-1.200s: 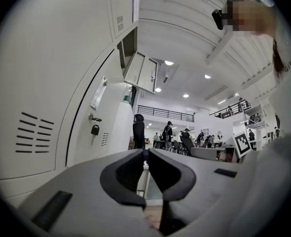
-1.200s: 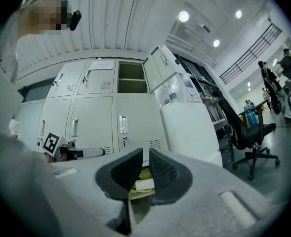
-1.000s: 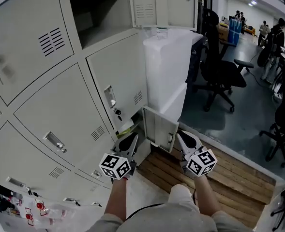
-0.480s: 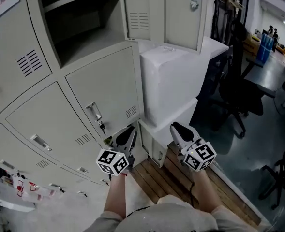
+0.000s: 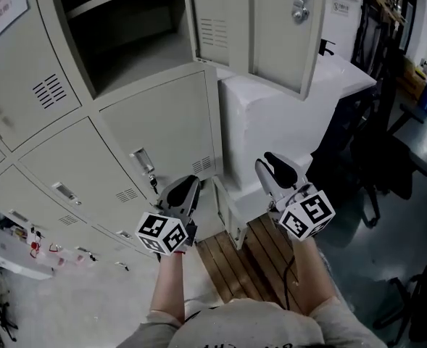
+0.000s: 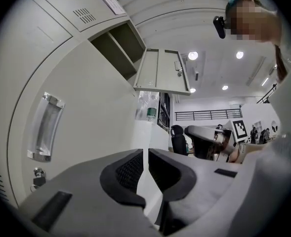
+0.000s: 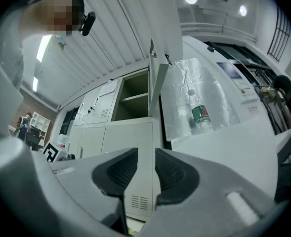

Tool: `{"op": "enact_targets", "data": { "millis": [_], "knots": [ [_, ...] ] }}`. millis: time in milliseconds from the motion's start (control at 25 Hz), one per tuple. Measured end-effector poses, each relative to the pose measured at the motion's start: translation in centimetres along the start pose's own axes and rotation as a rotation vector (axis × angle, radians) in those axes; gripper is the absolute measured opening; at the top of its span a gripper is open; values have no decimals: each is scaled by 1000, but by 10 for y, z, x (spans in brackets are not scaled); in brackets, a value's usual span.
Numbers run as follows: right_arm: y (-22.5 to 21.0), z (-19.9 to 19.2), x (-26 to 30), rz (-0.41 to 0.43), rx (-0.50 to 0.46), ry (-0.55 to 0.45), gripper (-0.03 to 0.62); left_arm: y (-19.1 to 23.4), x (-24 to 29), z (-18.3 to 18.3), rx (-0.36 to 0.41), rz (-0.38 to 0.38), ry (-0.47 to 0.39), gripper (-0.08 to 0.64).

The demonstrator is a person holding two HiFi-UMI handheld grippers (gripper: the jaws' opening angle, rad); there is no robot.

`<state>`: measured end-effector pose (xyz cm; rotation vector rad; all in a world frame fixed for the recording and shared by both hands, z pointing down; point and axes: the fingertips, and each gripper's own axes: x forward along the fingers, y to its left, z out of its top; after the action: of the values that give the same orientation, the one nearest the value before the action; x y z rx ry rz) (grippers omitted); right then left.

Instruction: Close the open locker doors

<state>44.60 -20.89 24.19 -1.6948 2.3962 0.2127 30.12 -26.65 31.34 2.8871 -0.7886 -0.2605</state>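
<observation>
A bank of grey lockers fills the left of the head view. The top compartment [image 5: 126, 35] stands open, its door [image 5: 271, 27] swung out to the right; that door [image 6: 160, 73] also shows in the left gripper view, and edge-on [image 7: 157, 78] in the right gripper view. Low down, a small door [image 5: 226, 207] stands ajar between my grippers. My left gripper [image 5: 185, 188] [image 6: 146, 154] is just left of it, jaws closed to a thin slit, holding nothing. My right gripper [image 5: 271, 167] [image 7: 146, 154] hangs to its right, jaws opening with nothing between them.
A tall white plastic-wrapped box [image 5: 285, 114] stands against the lockers' right side, with a bottle [image 7: 199, 115] on top. A wooden pallet [image 5: 249, 259] lies under me. Dark office chairs [image 5: 376, 158] stand at the right. Bags and clutter [image 5: 10, 252] lie at the lower left.
The view has swung up toward the open top locker. Both grippers have come up from the low door, the right one higher. The low door now shows narrower than before.
</observation>
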Motion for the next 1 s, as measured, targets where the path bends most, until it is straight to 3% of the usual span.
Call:
{"op": "enact_targets", "data": {
  "millis": [320,480,1000],
  "knots": [
    [-23,92,21,21,13,-162,195,1,1,33,71,68,18,29],
    [-29,128,23,13,-8,-222,215,6,-1,44,87,94,11,29],
    [-26,177,16,15,-39,-291,218,10,-15,61,165,164,21,29]
  ]
}}
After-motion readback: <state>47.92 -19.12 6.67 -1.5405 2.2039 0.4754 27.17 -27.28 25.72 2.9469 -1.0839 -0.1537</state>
